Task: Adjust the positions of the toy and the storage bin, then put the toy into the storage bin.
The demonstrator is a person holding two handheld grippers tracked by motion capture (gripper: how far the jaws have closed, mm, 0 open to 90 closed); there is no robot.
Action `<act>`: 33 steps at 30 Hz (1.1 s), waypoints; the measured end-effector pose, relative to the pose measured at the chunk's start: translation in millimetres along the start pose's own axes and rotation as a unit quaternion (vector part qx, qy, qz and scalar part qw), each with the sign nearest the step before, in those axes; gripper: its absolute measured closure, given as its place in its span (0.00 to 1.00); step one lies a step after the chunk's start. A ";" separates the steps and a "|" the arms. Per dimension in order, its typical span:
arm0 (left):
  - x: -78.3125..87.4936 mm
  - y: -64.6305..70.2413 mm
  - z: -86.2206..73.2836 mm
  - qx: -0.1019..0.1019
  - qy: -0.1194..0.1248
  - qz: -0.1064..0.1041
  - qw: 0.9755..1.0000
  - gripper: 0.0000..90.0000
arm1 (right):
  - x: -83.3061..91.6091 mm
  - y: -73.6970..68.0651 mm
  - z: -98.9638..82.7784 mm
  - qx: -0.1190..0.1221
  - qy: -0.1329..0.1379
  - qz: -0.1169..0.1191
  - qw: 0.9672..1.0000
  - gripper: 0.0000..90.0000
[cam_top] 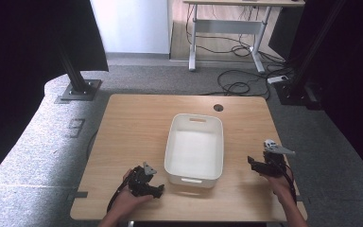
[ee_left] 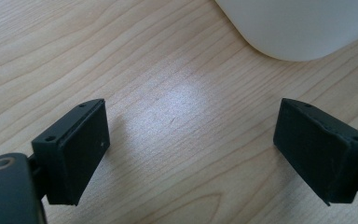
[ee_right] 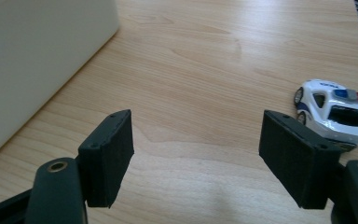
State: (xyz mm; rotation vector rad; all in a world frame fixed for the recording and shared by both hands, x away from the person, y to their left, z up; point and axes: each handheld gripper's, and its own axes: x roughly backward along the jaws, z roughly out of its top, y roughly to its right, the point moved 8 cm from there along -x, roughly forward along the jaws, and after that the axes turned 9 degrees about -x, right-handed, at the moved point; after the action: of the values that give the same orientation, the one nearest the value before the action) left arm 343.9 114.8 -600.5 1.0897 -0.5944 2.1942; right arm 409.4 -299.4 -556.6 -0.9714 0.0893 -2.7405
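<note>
So the wooden bench (cam_top: 137,123) is mostly bare, with a white plastic bin (cam_top: 194,149) sitting in the middle, empty as far as I can see from the high view. The left gripper (cam_top: 159,188) rests low near the bin's near-left corner, jaws spread wide with just woodgrain between them, nothing held. The right gripper (cam_top: 251,162) is over on the right side, jaws also wide apart and empty. The smallest thing is the little toy police car (ee_right: 335,110), white with a blue and red light bar, sitting on the bench just past the right-hand jaw in the right gripper view, so it's off to the side of the gap, not inside it.

My guess is the car goes in the bin. To do it well I'd swing the right gripper over so the car sits centred between the jaws, come down low, and squeeze across the body sides, not the wheels, since it'll likely roll away if nudged
</note>
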 end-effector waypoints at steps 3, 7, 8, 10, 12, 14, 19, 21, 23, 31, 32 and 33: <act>-0.1 0.2 0.2 0.001 0.001 0.001 1.000 0.12 | 0.7 4.5 0.7 -0.005 0.001 -0.004 1.000 0.29; -0.1 0.2 0.2 0.001 0.001 0.001 1.000 0.12 | 1.0 9.1 1.2 -0.007 0.002 -0.008 1.000 0.29; 0.0 0.0 0.0 0.000 0.000 0.000 1.000 0.12 | 1.2 12.7 1.4 -0.009 0.002 -0.011 1.000 0.29; 0.0 0.0 0.0 0.000 -0.001 0.000 1.000 0.12 | 1.5 15.5 1.7 -0.013 0.002 -0.013 1.000 0.29; -0.1 0.2 0.3 0.001 0.001 0.001 1.000 0.12 | 1.8 18.7 1.9 -0.016 0.002 -0.015 1.000 0.29; -0.1 0.3 0.4 0.000 0.000 0.001 1.000 0.12 | 2.1 21.1 2.1 -0.019 0.003 -0.016 1.000 0.30; -0.5 0.6 0.8 0.000 0.000 -0.001 1.000 0.12 | 2.3 26.4 3.1 -0.020 0.005 -0.025 0.999 0.30; -0.5 0.6 0.7 0.000 0.001 -0.001 1.000 0.12 | 2.0 27.8 3.5 -0.017 0.003 -0.028 0.999 0.30; -0.4 0.6 0.6 0.000 0.001 -0.001 1.000 0.12 | 0.8 29.5 4.3 -0.016 0.003 -0.031 0.999 0.30; -0.4 0.8 0.8 -0.001 0.000 -0.001 1.000 0.12 | -1.4 36.3 6.3 -0.020 0.004 -0.038 0.999 0.31; -0.4 0.8 0.8 -0.001 0.000 -0.001 1.000 0.12 | -1.8 38.1 7.4 -0.024 0.005 -0.039 0.999 0.31; -0.5 0.9 0.8 -0.001 0.000 -0.001 1.000 0.12 | -2.1 39.3 8.2 -0.026 0.006 -0.040 0.999 0.31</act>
State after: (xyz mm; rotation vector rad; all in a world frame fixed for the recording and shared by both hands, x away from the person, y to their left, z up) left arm 344.0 113.5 -600.5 1.0891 -0.5949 2.1912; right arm 423.8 -337.0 -556.7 -0.9920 0.1272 -2.8300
